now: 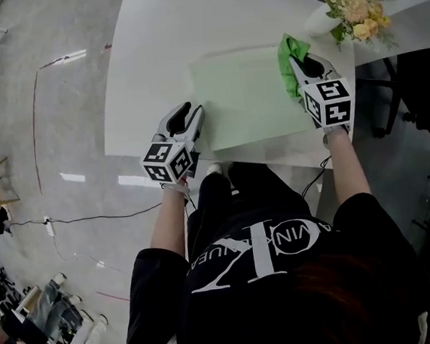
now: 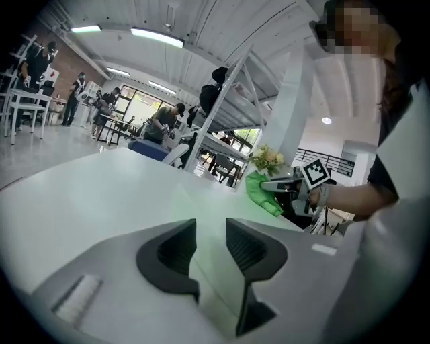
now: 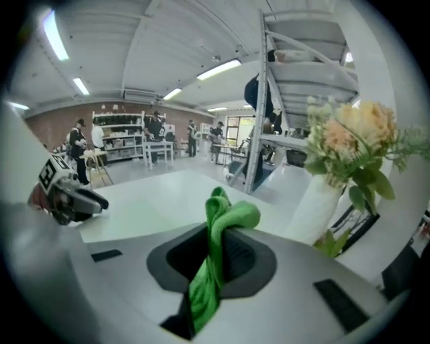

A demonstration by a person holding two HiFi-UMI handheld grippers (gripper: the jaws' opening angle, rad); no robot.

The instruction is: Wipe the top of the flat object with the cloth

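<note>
A pale green flat sheet (image 1: 245, 96) lies on the white table (image 1: 151, 60). My right gripper (image 1: 304, 62) hovers over the sheet's far right corner, shut on a bright green cloth (image 1: 290, 54). In the right gripper view the cloth (image 3: 225, 215) is pinched between the jaws and bunches up above them. My left gripper (image 1: 191, 111) sits at the sheet's near left corner with its jaws open (image 2: 210, 232). The sheet's edge shows in the gap, and the pads do not press on it. The left gripper view shows the cloth (image 2: 262, 191) across the table.
A white vase of pale flowers (image 1: 357, 2) stands at the table's far right, close beyond the cloth, and also shows in the right gripper view (image 3: 349, 148). A black chair (image 1: 419, 87) is to the right of the table. People and furniture fill the hall behind.
</note>
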